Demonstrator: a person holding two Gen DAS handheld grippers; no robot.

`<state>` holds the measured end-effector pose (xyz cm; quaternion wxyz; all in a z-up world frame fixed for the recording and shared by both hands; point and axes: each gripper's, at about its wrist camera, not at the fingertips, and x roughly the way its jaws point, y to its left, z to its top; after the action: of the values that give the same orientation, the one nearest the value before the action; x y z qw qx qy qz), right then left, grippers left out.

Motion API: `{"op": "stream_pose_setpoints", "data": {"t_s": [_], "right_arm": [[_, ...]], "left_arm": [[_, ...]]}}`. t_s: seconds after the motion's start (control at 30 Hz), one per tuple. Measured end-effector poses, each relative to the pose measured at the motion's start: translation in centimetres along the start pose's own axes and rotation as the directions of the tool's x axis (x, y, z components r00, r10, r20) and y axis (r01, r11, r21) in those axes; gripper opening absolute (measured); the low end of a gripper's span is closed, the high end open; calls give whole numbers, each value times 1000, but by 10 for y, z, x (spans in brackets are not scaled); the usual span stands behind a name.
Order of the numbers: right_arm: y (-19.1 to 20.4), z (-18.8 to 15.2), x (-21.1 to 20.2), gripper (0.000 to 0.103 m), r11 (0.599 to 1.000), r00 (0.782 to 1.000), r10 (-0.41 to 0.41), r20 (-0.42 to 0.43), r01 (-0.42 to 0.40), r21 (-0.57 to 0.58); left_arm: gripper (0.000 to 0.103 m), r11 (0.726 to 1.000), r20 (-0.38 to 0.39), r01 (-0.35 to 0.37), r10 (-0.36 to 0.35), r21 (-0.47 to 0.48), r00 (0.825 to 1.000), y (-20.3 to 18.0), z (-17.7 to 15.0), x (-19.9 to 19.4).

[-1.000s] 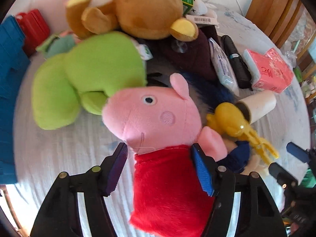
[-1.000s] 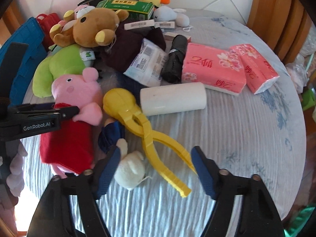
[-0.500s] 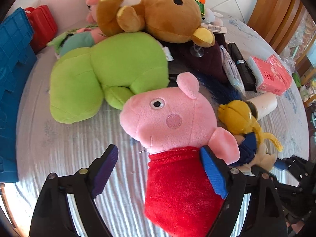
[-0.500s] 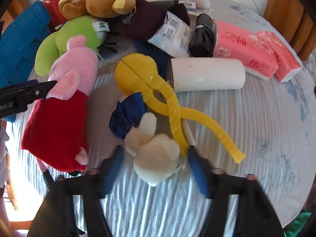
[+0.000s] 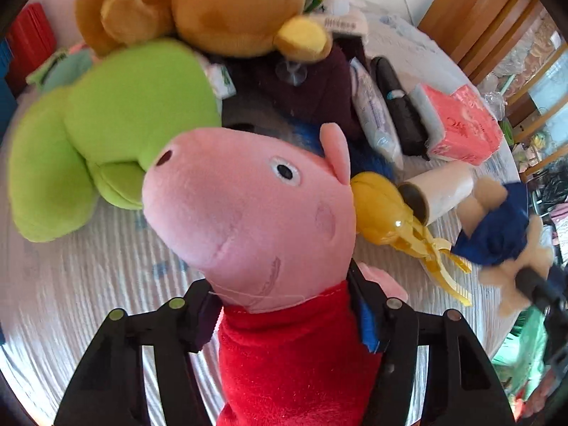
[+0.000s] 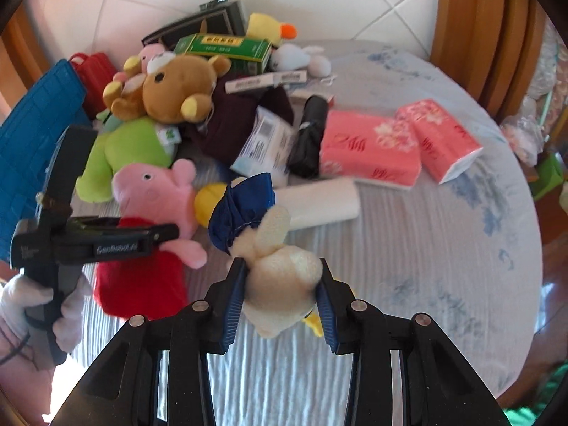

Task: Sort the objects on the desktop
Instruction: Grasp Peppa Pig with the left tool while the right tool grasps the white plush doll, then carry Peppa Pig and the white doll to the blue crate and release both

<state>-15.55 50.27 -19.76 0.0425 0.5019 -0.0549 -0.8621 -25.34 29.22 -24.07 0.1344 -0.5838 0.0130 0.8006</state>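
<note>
My left gripper (image 5: 284,323) is closing on the pink pig plush (image 5: 248,213), its pads pressed against the neck of the red dress, and the pig's head fills the middle of the left wrist view. My right gripper (image 6: 280,305) is clamped nearly shut on the cream plush (image 6: 280,277), whose blue cap (image 6: 245,209) sticks up toward 12 o'clock from my fingers; the toy looks lifted off the striped tablecloth (image 6: 426,248). From the right wrist view, the pig lies at about 10 o'clock from the cream plush, with my gloved left hand (image 6: 42,305) on the gripper handle at 9 o'clock. Behind the pig, at 11 o'clock, sit the green plush (image 6: 120,156) and the brown bear (image 6: 174,92). The white roll (image 6: 319,202) lies just beyond the cream plush at 1 o'clock, with two pink tissue packs (image 6: 369,149) further toward 2 o'clock. The yellow scoop tongs (image 5: 390,213) rest on the cloth at 3 o'clock from the pig's head.
</note>
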Motion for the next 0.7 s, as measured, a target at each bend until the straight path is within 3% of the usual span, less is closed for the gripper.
{"op": "stream_pose_setpoints", "data": {"t_s": [0.17,0.23,0.3,0.37,0.53,0.7], "right_arm": [[4,20,-19,37,999,996,25,86,-23,-26],[12,33,-29,37,998,991,40,130,-32,-58],[26,47,-42,37,994,981,68,182,-51,-99],[45,60,-54,37,988,968,97,231,-67,-136],[106,92,-88,37,966,924,185,335,-108,-235],[195,114,-122,37,932,860,269,433,-118,-344]], "left_arm": [[61,994,180,-105,105,-13,978,7,1,-68],[61,989,248,-141,148,-45,957,20,4,-96],[61,979,320,-183,202,-88,926,34,5,-129],[61,966,389,-221,255,-132,885,49,4,-161],[61,932,534,-281,361,-228,765,93,-3,-243],[61,889,643,-336,458,-311,614,162,-12,-323]]}}
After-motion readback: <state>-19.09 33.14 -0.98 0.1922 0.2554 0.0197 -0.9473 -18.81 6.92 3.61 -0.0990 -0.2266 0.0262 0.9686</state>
